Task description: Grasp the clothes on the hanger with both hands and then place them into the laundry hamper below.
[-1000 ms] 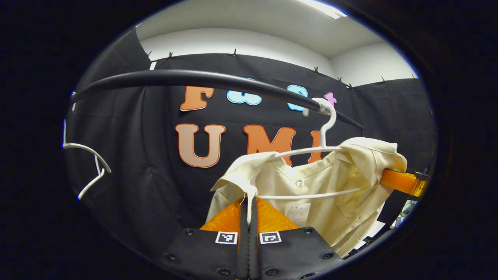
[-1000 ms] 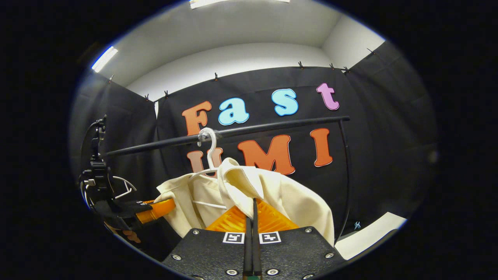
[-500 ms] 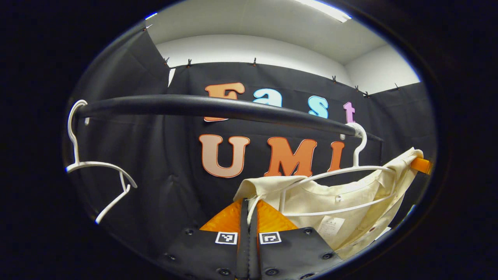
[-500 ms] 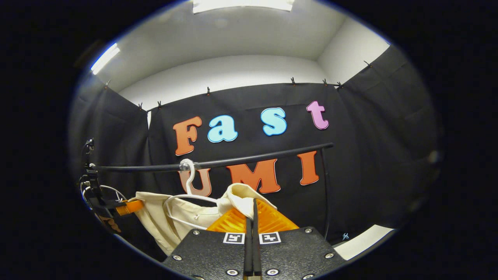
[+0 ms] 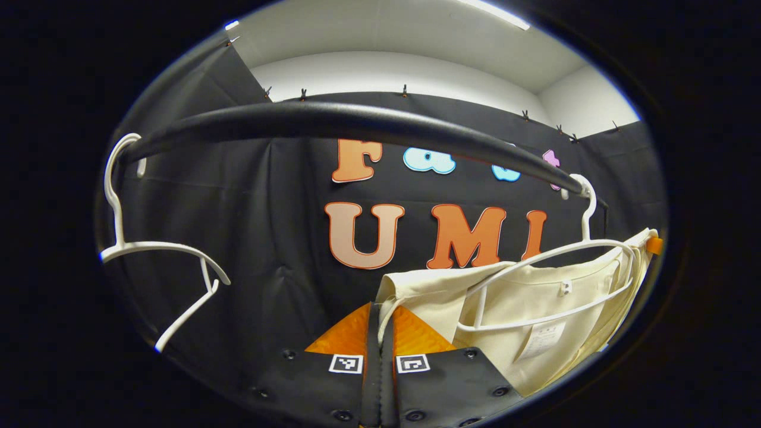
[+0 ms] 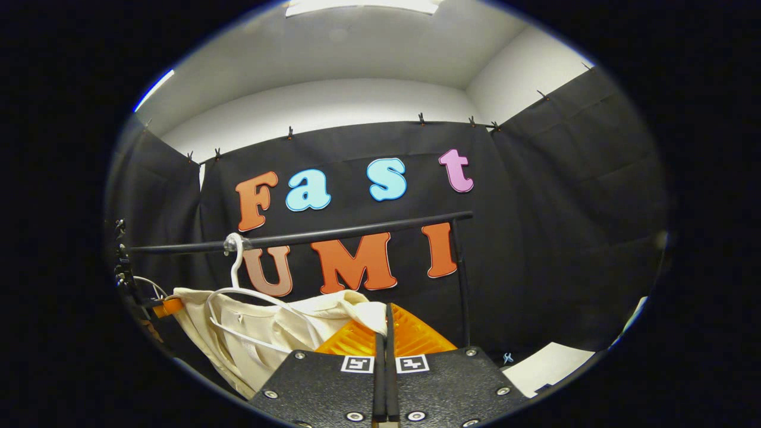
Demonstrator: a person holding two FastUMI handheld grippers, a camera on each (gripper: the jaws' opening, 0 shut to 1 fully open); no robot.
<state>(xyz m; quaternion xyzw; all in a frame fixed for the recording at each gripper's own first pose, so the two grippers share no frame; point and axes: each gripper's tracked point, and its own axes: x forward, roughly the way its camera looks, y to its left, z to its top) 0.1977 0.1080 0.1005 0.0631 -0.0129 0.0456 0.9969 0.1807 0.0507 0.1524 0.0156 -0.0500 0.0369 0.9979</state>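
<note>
1. The shirt (image 5: 535, 297) is seen below the rail (image 5: 333, 122), stretched level, with the hanger (image 5: 571, 261) loose inside its collar.
2. One shoulder is pinched in the closed left tool (image 5: 380, 321), the other in the closed right tool (image 6: 385, 324).
3. A bare hanger (image 5: 148, 249) is hung left along the rail.
4. The pull-off step is judged in hand; next, the shirt must be drawn down clear of the hanger, toward the hamper.

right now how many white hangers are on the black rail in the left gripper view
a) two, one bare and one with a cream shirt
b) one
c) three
a: a bare hanger hooks the rail at one end, and another hanger carries the cream shirt.
</note>
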